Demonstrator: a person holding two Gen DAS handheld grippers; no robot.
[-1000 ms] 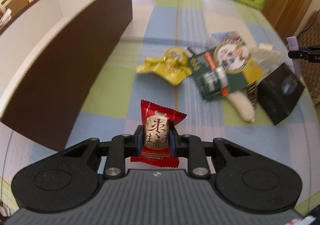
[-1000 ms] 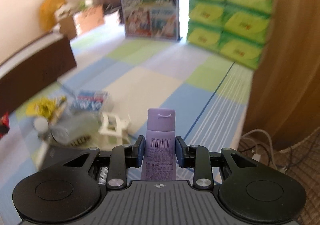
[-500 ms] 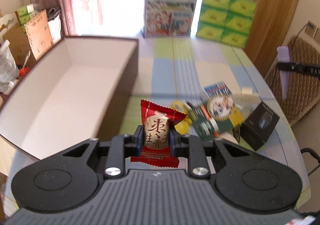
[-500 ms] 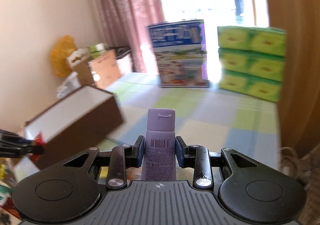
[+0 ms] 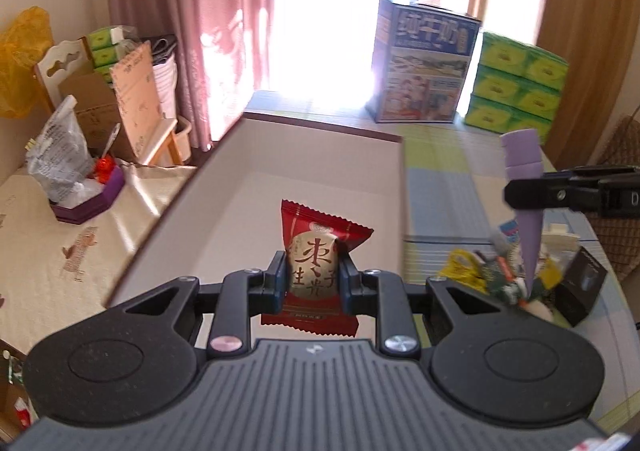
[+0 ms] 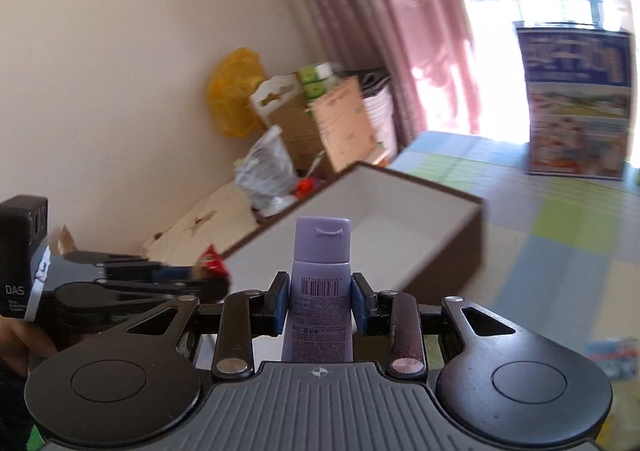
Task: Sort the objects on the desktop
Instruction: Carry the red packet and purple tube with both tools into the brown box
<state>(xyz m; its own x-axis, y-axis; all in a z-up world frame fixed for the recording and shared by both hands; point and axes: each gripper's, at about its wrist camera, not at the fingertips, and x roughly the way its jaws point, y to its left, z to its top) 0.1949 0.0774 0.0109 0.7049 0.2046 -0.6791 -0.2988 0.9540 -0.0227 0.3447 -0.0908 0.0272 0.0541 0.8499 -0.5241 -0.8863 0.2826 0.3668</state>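
- Between the left gripper's point(image 5: 312, 283) fingers: a red snack packet point(image 5: 318, 267), pinched at mid-body, long axis upright, its ends sticking out above and below the pads.
- Right gripper point(image 6: 319, 309): fingers closed on a lilac tube point(image 6: 320, 291), cap up, barcode toward the camera, long axis upright.
- Both loads are clear of the table. The left view catches the tube point(image 5: 524, 203) out to its right, clamped in the right gripper point(image 5: 520, 197) above the pile.
- Key relation: the box point(image 5: 256, 187) lies straight ahead of and below the left fingers, its near rim about under the packet, its long axis running away from the camera. In the right view the box point(image 6: 404, 207) sits ahead and slightly left, farther off, with the left gripper point(image 6: 208, 283) between tube and near rim. Judgement: the left hand is nearer and should drop first.
- Box contents: white floor, nothing seen inside in either view; the nearest strip is hidden behind the left gripper.
- Still to sort, right of the box on the checked cloth point(image 5: 436, 187): a pile point(image 5: 504, 275) of yellow wrapper, green packet and white bits, plus a small black carton point(image 5: 580, 287). Blurred; single items are hard to tell.
- Far end: milk carton point(image 5: 424, 63) and green tissue packs point(image 5: 516, 87), standing upright.
- Risk, as a judgement: the arms sit close, so the tube could clip the left gripper on the way in.
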